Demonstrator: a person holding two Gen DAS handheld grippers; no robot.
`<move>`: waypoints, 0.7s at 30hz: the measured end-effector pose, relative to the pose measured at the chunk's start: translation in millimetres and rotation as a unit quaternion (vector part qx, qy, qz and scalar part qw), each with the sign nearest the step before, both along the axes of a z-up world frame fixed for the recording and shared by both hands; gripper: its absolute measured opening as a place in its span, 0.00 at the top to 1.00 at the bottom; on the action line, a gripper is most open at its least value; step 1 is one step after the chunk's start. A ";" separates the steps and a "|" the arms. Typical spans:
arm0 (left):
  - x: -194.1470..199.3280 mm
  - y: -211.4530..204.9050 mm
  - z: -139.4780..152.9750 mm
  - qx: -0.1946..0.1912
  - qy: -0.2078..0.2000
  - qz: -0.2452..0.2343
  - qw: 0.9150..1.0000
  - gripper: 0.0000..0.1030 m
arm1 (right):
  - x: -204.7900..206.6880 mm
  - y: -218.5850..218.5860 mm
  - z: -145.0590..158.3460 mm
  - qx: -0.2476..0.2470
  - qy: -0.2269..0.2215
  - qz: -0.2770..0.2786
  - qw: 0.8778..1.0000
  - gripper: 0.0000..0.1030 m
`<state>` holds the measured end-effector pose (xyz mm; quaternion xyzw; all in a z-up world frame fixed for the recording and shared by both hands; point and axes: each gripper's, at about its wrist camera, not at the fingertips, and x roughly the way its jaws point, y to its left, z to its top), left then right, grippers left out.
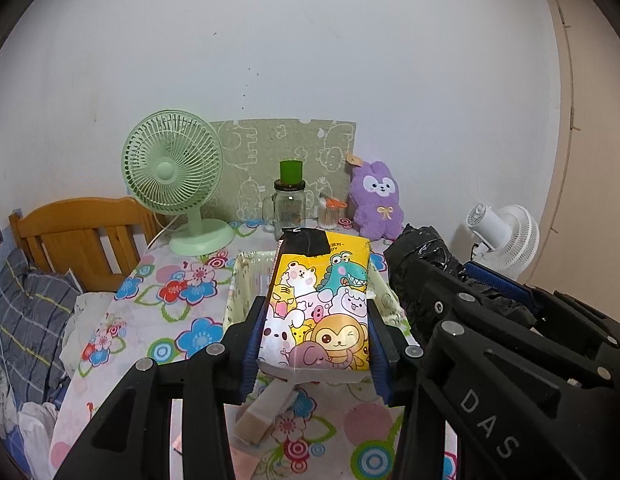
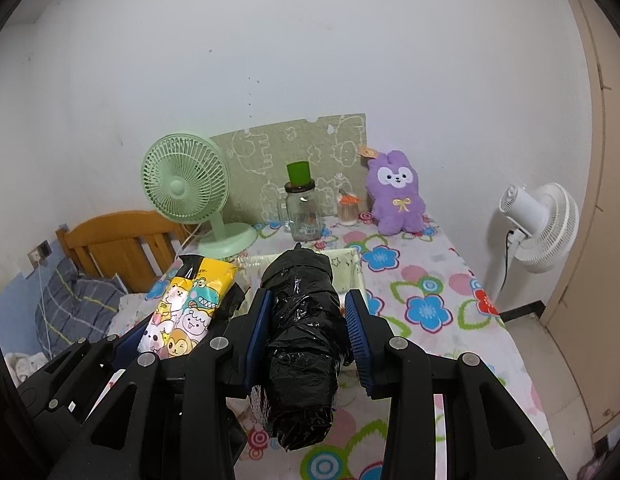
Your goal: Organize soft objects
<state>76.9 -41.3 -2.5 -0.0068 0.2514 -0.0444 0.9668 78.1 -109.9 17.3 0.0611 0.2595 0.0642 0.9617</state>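
1. Your left gripper (image 1: 315, 332) has its jaws partly open and closed on the cartoon tissue pack (image 1: 321, 300). Both blue pads press the pack's long sides near its lower end. The pack runs forward from the jaws, its black-taped top end pointing toward the wall.
2. Seen from the left wrist, the tissue pack is held in the air over the fabric basket (image 1: 238, 280), which sits on the flowered tablecloth (image 1: 182, 300).
3. Your right gripper (image 2: 310, 332) has its jaws partly open around the black wrapped bundle (image 2: 302, 344). The left pad lies against the bundle's side. At the right pad a narrow gap seems to show near the tip, so you cannot tell from this view how firmly that side bears on it.
4. The bundle reaches well past the fingertips at the front and hangs back below the jaws at the rear. Its far end overlaps the basket's rim in the right wrist view.
5. The two loads are side by side, tissue pack to the left, bundle to the right, near each other but not visibly touching.
6. A pale block (image 1: 266, 408) lies on the cloth under the left gripper.
7. Along the wall stand a green fan (image 2: 190, 196), a glass jar (image 2: 304, 216) and a purple plush toy (image 2: 395, 196).
8. A white fan (image 2: 537, 224) stands beyond the table's right edge.
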 end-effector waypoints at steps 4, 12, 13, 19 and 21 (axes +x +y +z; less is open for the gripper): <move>11.1 -0.6 -0.5 0.001 0.000 -0.004 1.000 0.55 | 11.7 0.1 -1.2 -0.001 0.001 0.007 1.000 0.60; 35.8 -2.3 -7.7 0.007 0.005 -0.007 1.000 0.55 | 37.8 -1.9 -10.1 0.000 0.005 0.003 1.000 0.60; 38.2 -2.7 -8.5 0.008 0.006 -0.007 1.000 0.55 | 40.3 -2.5 -10.9 0.002 0.006 0.002 1.000 0.60; 55.5 -0.4 -14.3 0.009 0.013 -0.007 1.000 0.55 | 59.1 -1.9 -18.2 0.004 0.013 0.002 1.000 0.60; 62.7 0.6 -16.6 0.009 0.016 -0.005 1.000 0.55 | 65.8 -0.7 -20.2 0.003 0.015 0.003 1.000 0.60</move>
